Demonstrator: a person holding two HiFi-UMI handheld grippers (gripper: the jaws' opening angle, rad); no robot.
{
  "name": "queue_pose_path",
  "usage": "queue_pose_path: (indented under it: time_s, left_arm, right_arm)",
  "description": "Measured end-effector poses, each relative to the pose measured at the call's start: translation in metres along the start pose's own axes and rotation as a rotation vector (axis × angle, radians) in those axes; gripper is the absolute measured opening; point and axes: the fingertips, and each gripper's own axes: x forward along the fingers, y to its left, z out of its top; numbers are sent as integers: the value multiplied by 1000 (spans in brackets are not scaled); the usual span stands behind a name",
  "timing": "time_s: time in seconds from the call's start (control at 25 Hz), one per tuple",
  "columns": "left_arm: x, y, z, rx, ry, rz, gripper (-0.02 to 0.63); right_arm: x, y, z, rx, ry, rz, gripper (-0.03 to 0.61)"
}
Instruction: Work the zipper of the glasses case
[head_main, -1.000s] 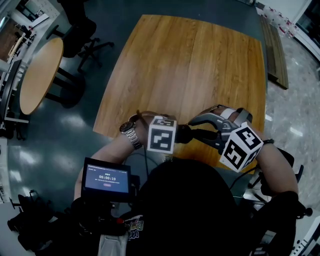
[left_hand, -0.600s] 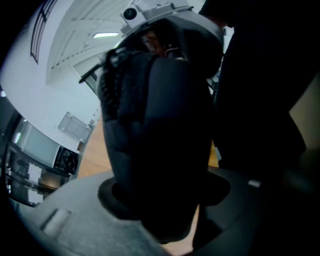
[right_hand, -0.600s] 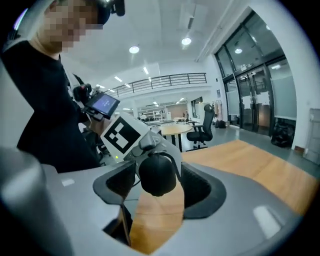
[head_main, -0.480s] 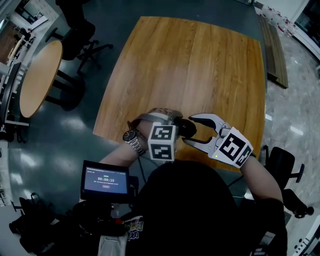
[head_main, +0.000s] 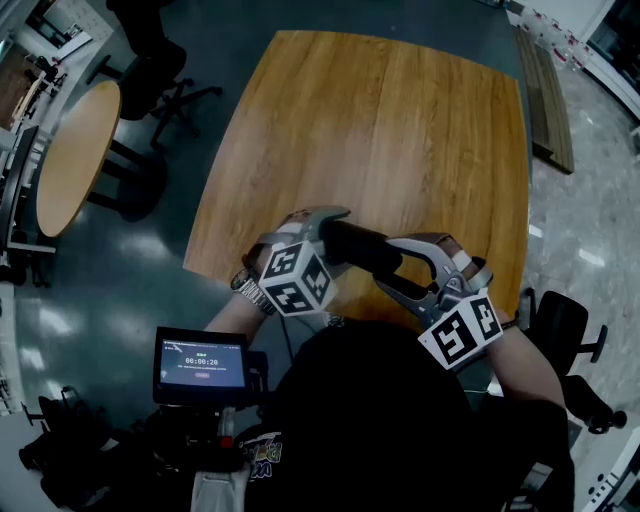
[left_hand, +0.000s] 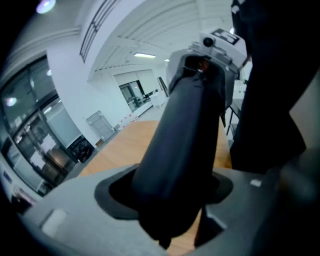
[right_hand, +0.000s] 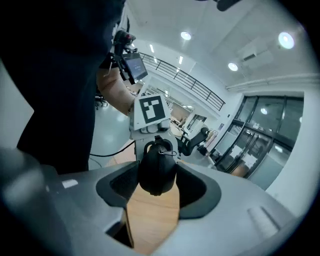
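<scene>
A black glasses case hangs over the near edge of the wooden table, stretched between my two grippers. My left gripper has one end of the case between its pads, which touch it while the jaws are opening. My right gripper surrounds the other, rounded end. Its jaws are closing, with a thin gap left on one side. The small metal zipper pull lies on top of that end. In the right gripper view, the left gripper's marker cube sits behind the case.
A round table and an office chair stand at the left on the dark floor. Another chair is near my right arm, and a bench runs past the table's right side. A small screen hangs at my chest.
The case has swung out to lie lengthwise between the grippers. My left gripper shifted left and turned; my right gripper moved down-right along the case to its far end, after its jaws spread wide.
</scene>
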Motion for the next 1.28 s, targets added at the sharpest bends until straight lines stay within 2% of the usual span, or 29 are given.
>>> queue_pose_path:
  time_s: [0.12, 0.24, 0.32, 0.4, 0.48, 0.56, 0.6, 0.68, 0.84, 1.0, 1.28]
  left_arm:
    - [-13, 9, -24, -153, -40, 25, 273]
    - [-29, 19, -54, -313, -75, 95, 175]
    - [-39, 19, -63, -468, -150, 113, 55]
    - [-50, 12, -53, -708, -323, 52, 4]
    - [-63, 5, -34, -954, -558, -48, 2]
    - [-77, -1, -17, -1128, -740, -125, 2]
    - [-81, -6, -12, -1178, -791, -145, 2]
    - [-84, -19, -7, -1219, -819, -160, 2]
    - [-87, -40, -17, -1215, -749, -139, 2]
    - [-94, -37, -37, -1260, -744, -101, 2]
    - [-87, -33, -36, -1267, -739, -136, 2]
  right_arm:
    - [-5, -2, -8, -70, 18, -38, 232]
    - [-9, -13, -36, -114, 78, -102, 229]
    - [-1, -20, -71, -178, 156, -135, 229]
    - [18, -25, -113, -248, 236, -147, 229]
    - [44, -26, -157, -299, 298, -139, 227]
    - [70, -22, -198, -330, 349, -111, 227]
    - [80, -20, -215, -347, 371, -97, 227]
    - [93, -20, -235, -371, 396, -89, 227]
    - [111, -22, -245, -395, 383, -113, 221]
    - [117, -22, -252, -393, 360, -150, 227]
    - [109, 29, -277, -331, 426, -76, 204]
